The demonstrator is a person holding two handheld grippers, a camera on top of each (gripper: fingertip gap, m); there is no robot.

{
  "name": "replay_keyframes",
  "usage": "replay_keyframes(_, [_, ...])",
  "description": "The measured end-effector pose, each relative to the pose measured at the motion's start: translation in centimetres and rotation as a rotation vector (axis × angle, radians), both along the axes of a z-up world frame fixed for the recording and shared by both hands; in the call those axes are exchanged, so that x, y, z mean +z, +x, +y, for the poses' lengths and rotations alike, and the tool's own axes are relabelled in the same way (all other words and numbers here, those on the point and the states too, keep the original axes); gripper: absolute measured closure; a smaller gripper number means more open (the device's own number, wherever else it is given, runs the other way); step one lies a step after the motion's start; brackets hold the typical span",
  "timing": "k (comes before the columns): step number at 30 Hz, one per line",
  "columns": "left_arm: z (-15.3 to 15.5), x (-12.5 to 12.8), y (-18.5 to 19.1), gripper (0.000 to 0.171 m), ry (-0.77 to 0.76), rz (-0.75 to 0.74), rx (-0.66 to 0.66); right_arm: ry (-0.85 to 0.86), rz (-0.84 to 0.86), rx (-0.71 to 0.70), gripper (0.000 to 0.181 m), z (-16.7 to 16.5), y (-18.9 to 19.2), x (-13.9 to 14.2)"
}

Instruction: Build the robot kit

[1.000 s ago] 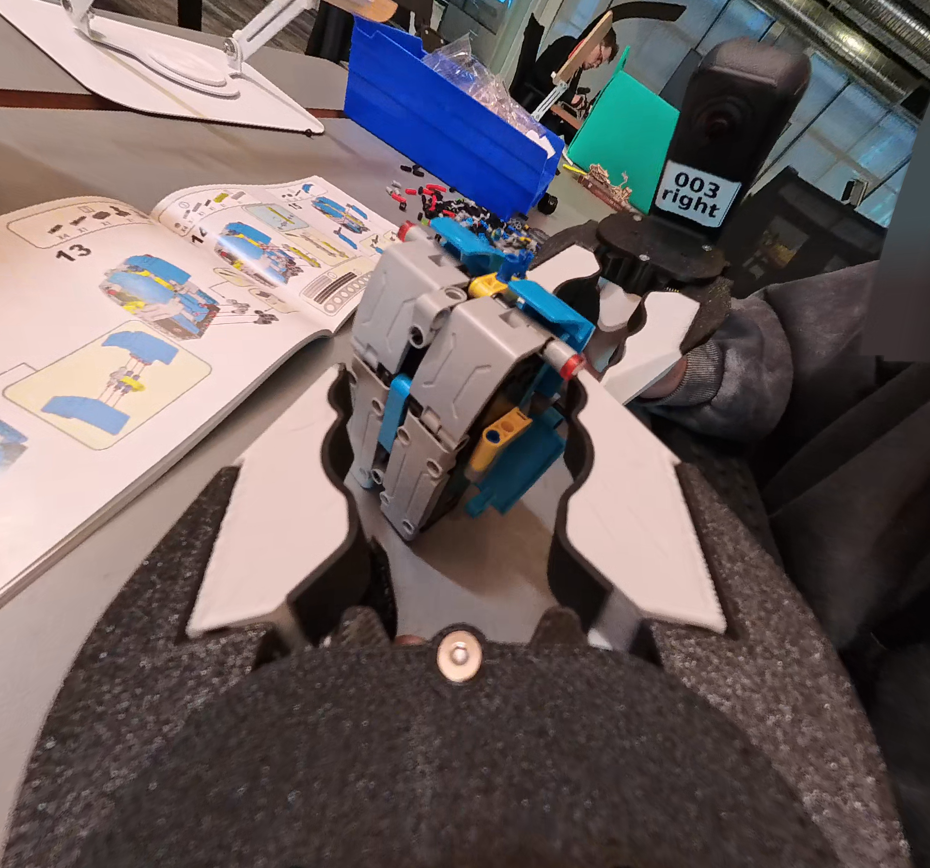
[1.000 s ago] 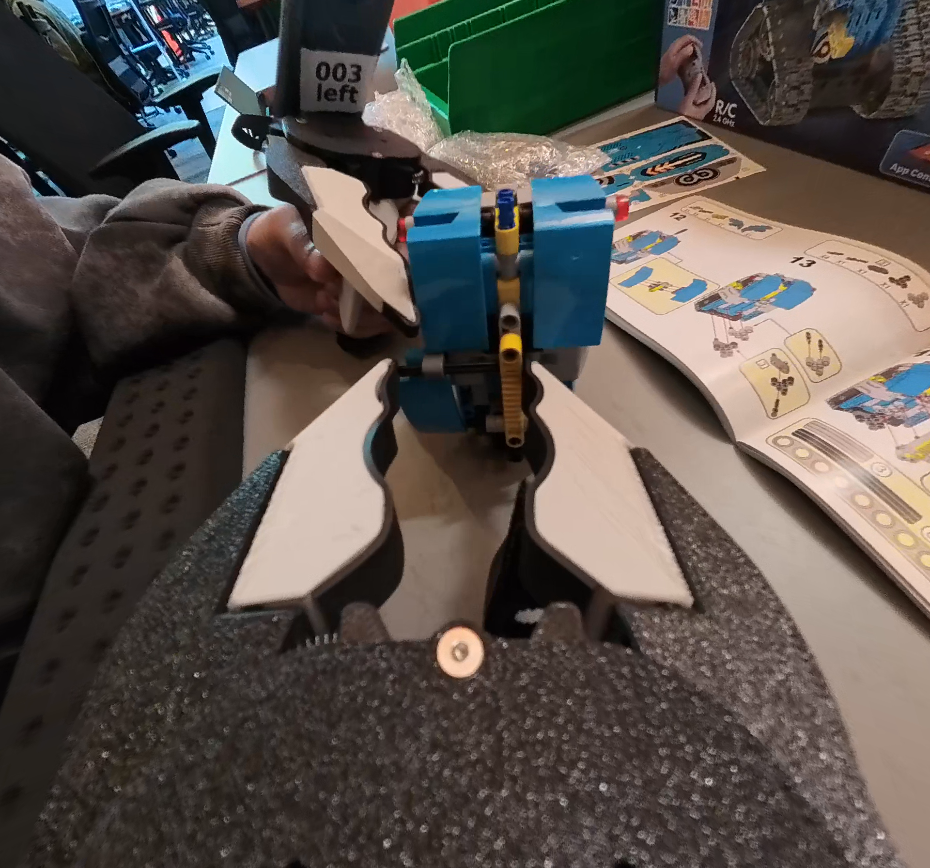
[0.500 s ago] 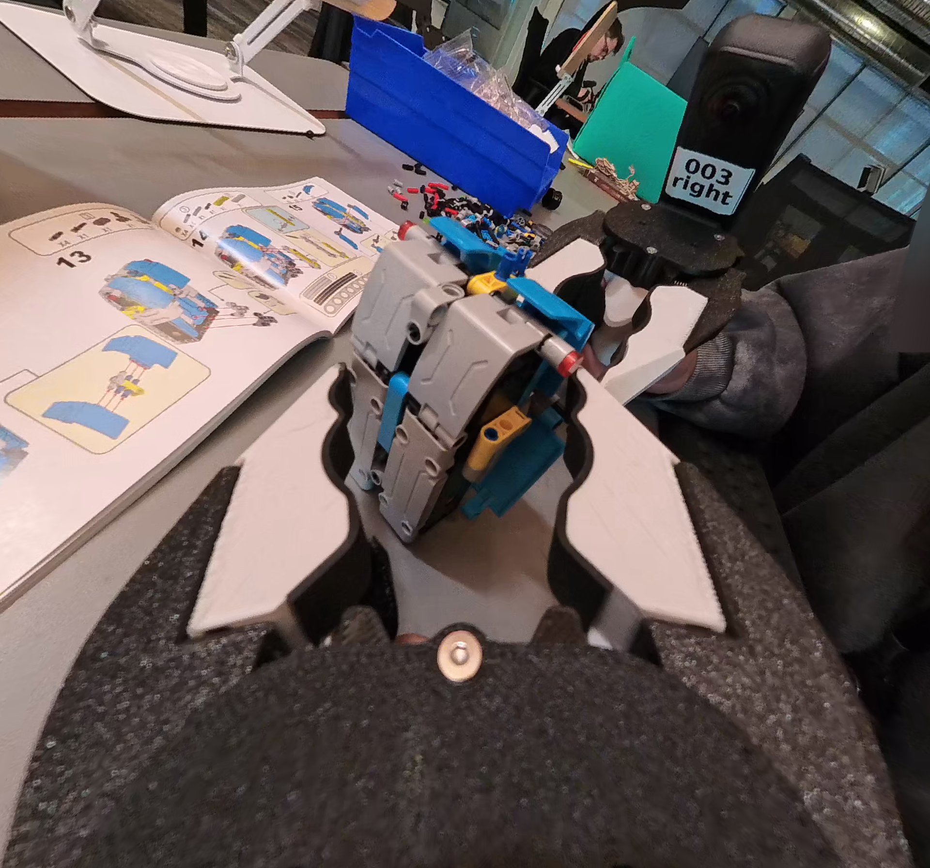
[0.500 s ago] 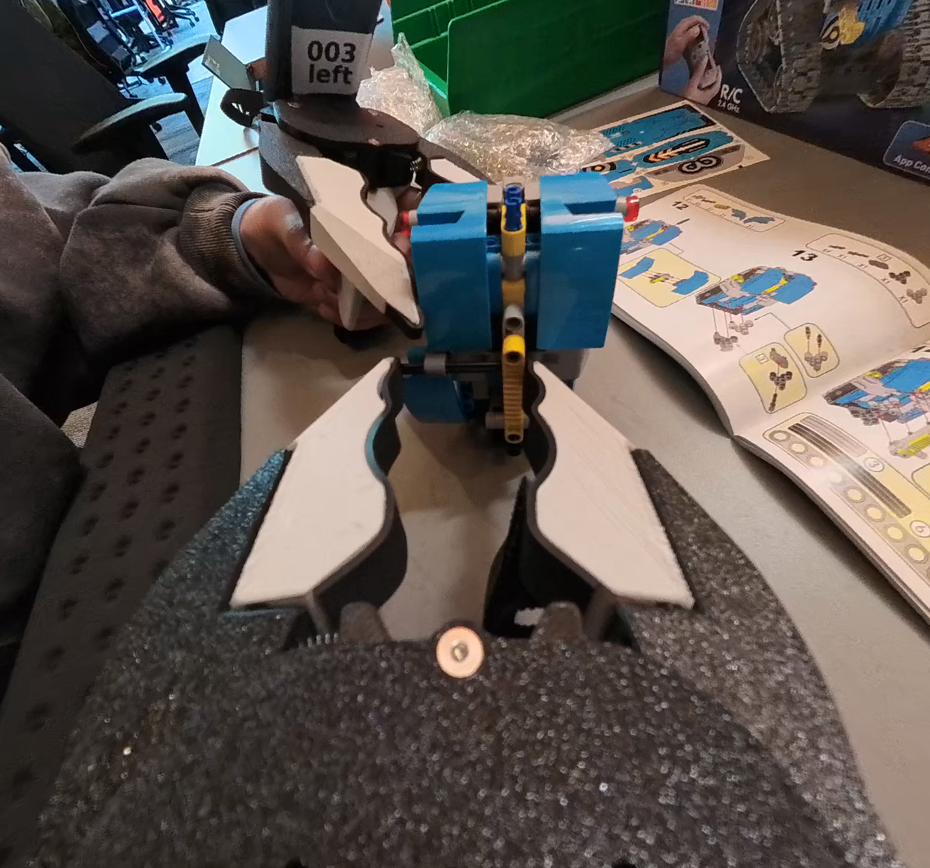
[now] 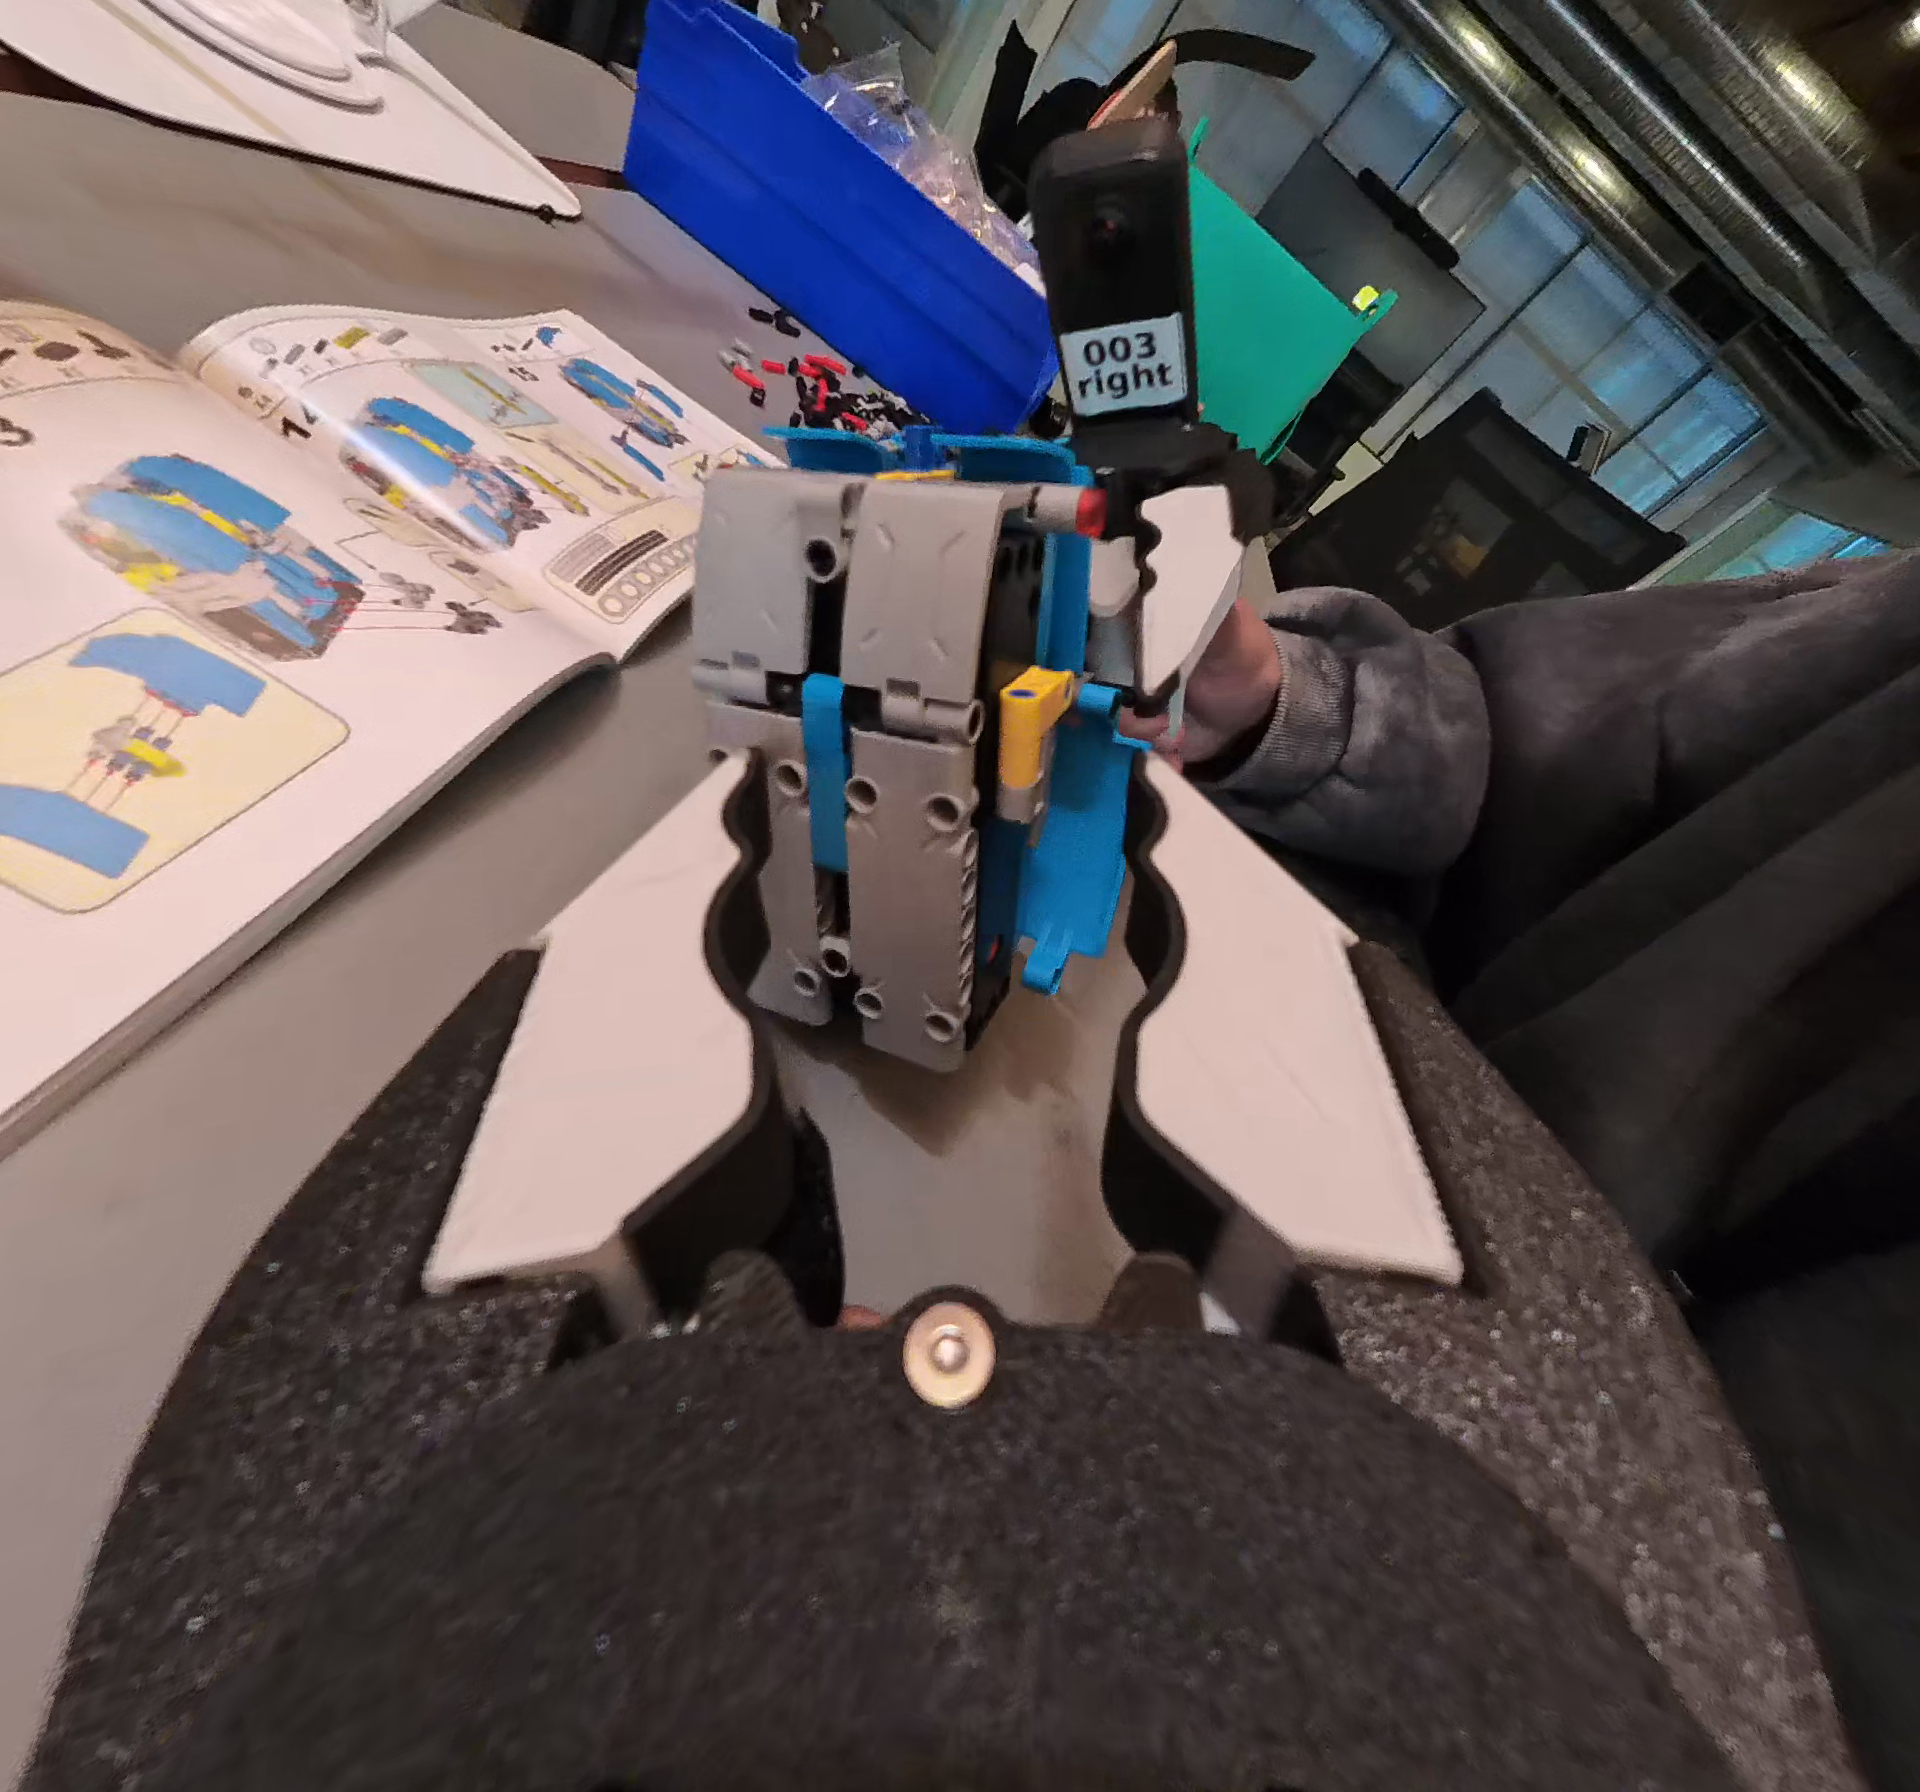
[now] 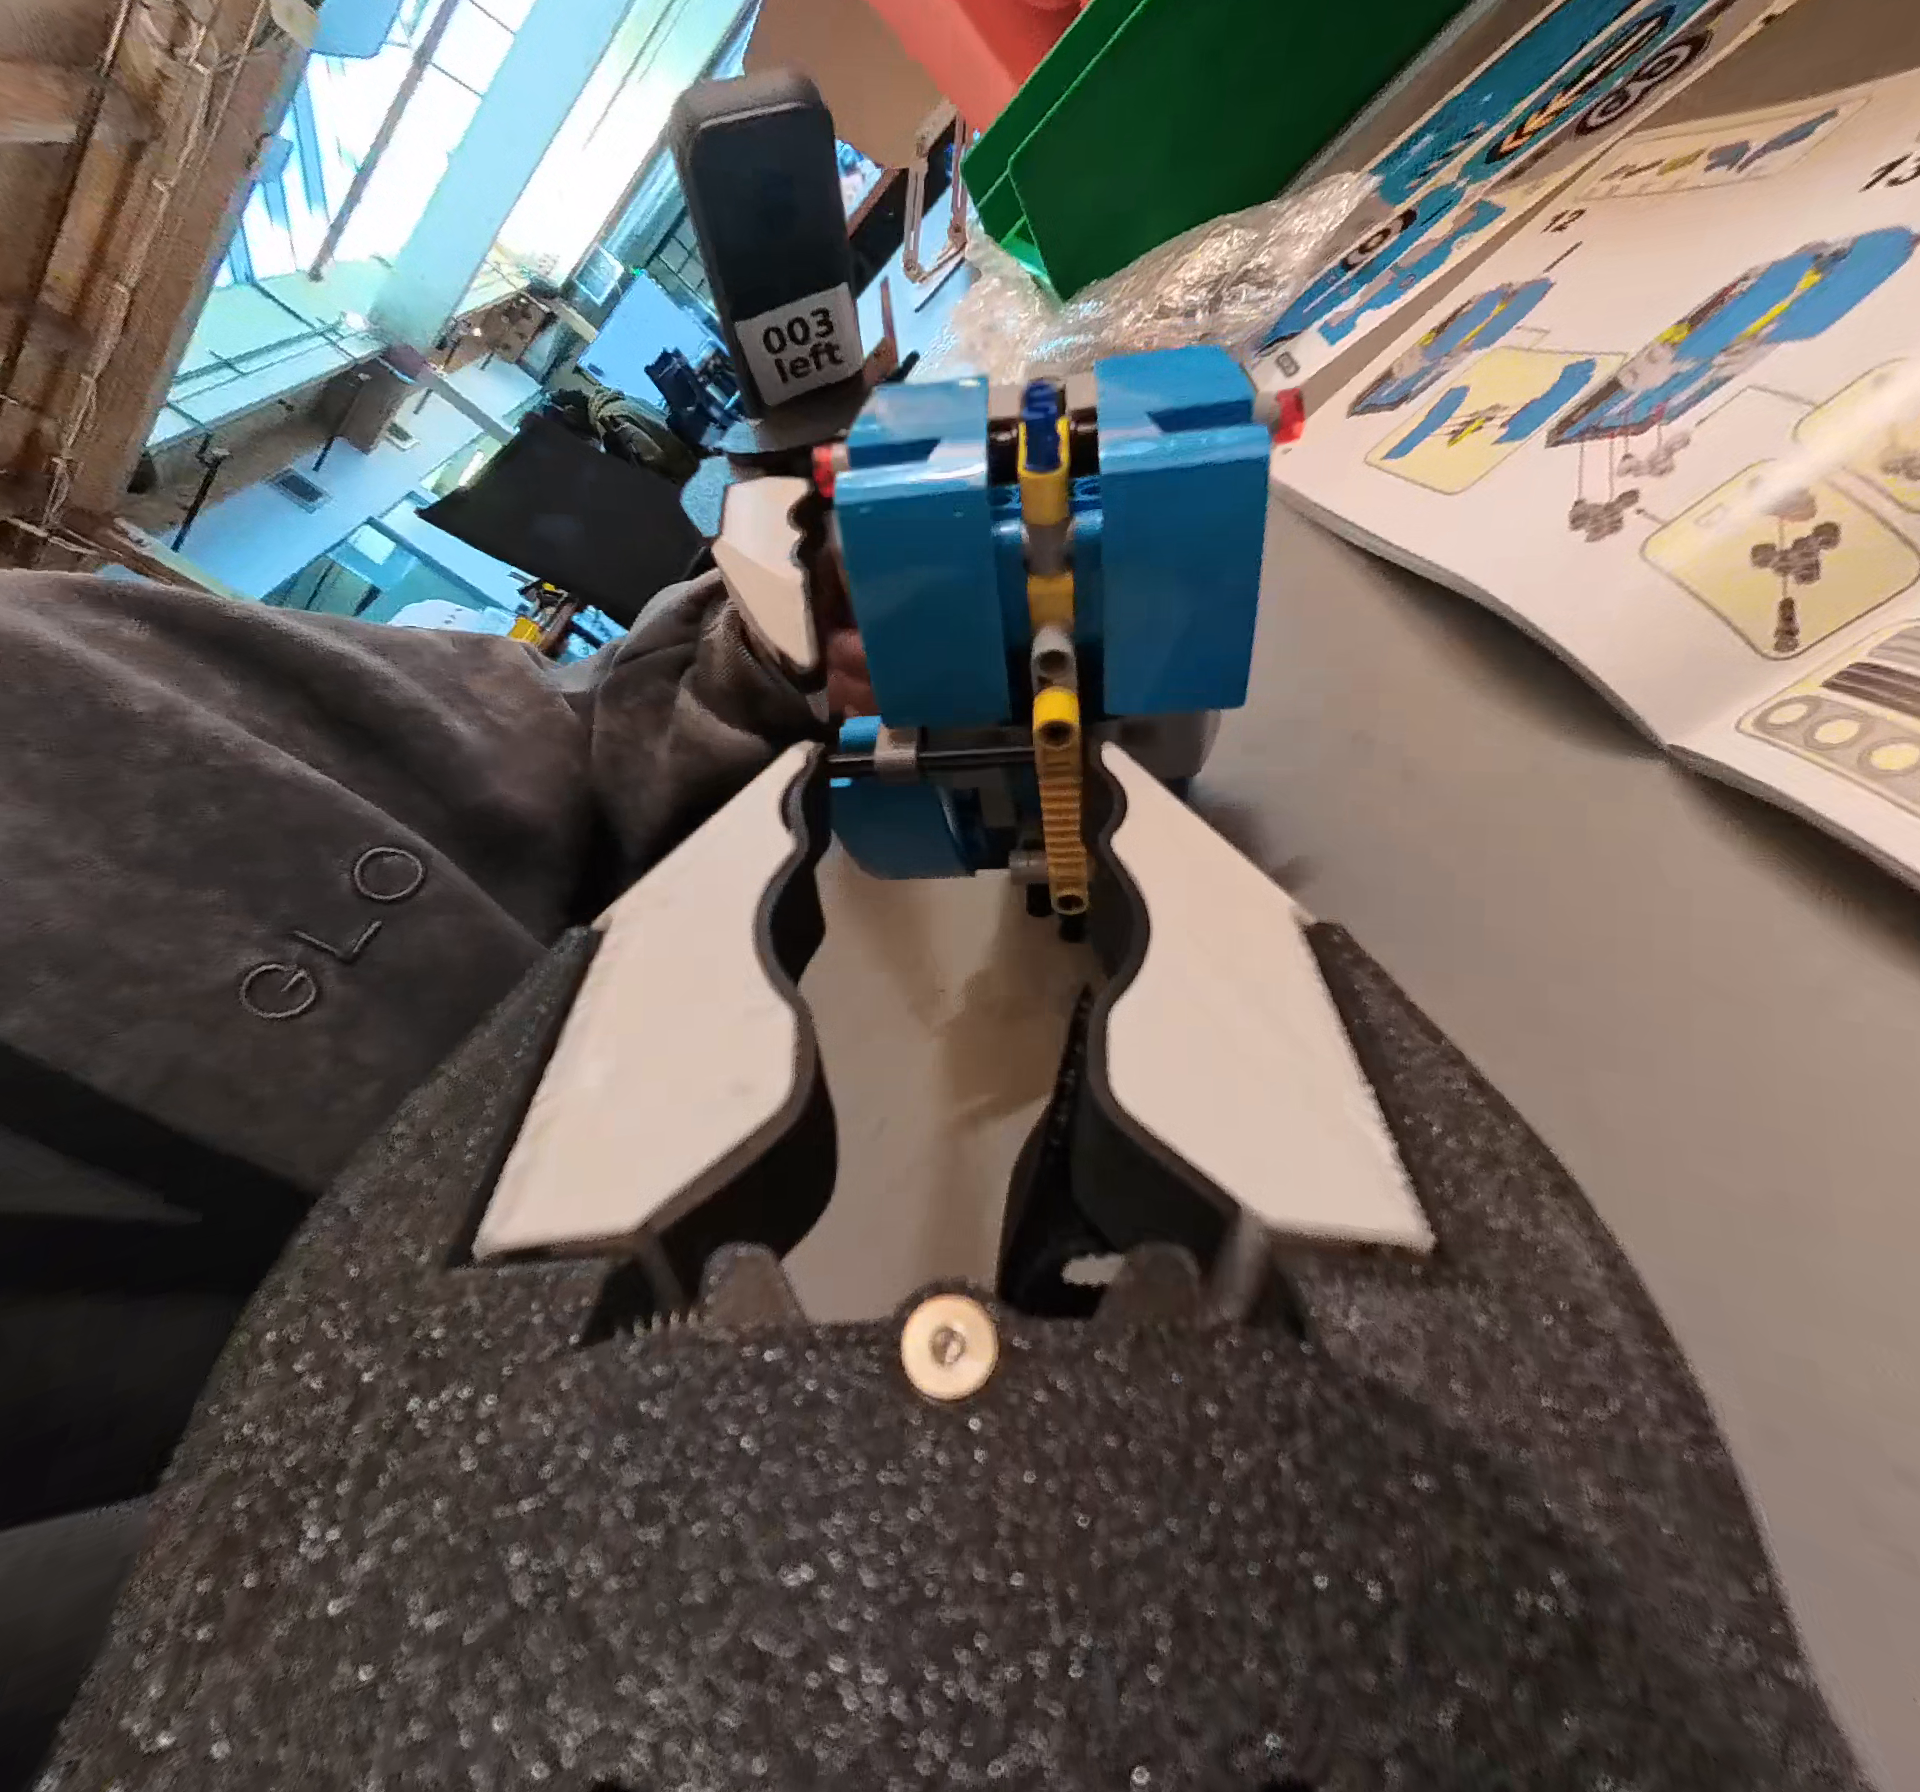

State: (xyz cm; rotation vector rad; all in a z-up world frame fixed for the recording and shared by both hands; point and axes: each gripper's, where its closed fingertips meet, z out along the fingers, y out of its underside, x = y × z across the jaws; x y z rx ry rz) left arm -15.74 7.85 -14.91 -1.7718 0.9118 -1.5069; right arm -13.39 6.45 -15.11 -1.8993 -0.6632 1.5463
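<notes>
Nearest in the left wrist view, the left tool (image 5: 940, 807) is clenched on a brick model (image 5: 894, 766) of grey, blue and yellow parts, its two white fingers (image 5: 623, 1046) pressing the model's lower sides so the grey panelled face points back at the camera. The model sits upright between the two tools, above the grey table (image 5: 343, 1036). From the opposite side, the right tool (image 6: 961, 812) grips the same model (image 6: 1049, 547) at its lower blue section, fingers (image 6: 1236, 1067) closed against it beside a yellow toothed beam (image 6: 1062, 812) that hangs down the model's middle. Just left of the model in the left wrist view, an open instruction booklet (image 5: 270, 620) lies flat on the table. Beyond the model, small red and black loose pieces (image 5: 821, 386) are scattered on the table, and behind them stands a blue bin (image 5: 821, 225) with clear plastic bags in it. In the right wrist view, beyond the model lie crumpled clear bags (image 6: 1153, 288), and farther off green bins (image 6: 1226, 59). A grey sleeve (image 6: 260, 807) lies left of the model there.
</notes>
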Motion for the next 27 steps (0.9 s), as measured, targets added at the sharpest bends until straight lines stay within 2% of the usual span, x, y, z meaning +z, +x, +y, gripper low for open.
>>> replay_keyframes(2, [0.2, -0.3, 0.1, 0.110, -0.010, 0.017, 0.005, 0.030, -0.008, 0.022, 0.133, -0.3, 0.0, 0.0])
replay_keyframes(5, [0.0, -0.3, 0.1, 0.109, 0.007, 0.019, 0.004, 0.129, -0.060, 0.054, 0.133, -0.7, 0.0, -0.2])
replay_keyframes(9, [-0.2, -0.3, 0.2, 0.099, 0.031, 0.032, 0.000, 0.086, -0.018, 0.063, 0.133, -0.4, 0.2, -0.1])
replay_keyframes(13, [0.4, -0.5, 0.1, 0.083, 0.043, 0.046, 0.032, 0.096, -0.018, 0.067, 0.133, -0.4, 0.1, 0.0])
replay_keyframes(15, [0.0, -0.6, 0.4, 0.079, 0.058, 0.057, 0.006, 0.118, -0.038, 0.095, 0.134, -0.9, -0.3, -0.1])
replay_keyframes(17, [-1.3, -0.9, 1.0, 0.086, 0.054, 0.072, -0.085, 0.144, -0.036, 0.158, 0.134, -1.9, -1.1, 0.2])
replay_keyframes(19, [-2.0, -1.0, 1.1, 0.085, 0.027, 0.069, -0.137, 0.129, -0.028, 0.194, 0.134, -2.4, -1.7, 0.3])
replay_keyframes(27, [-1.0, -1.1, 0.9, 0.085, -0.057, 0.058, -0.095, 0.023, 0.050, 0.130, 0.129, -1.0, -1.7, 0.6])
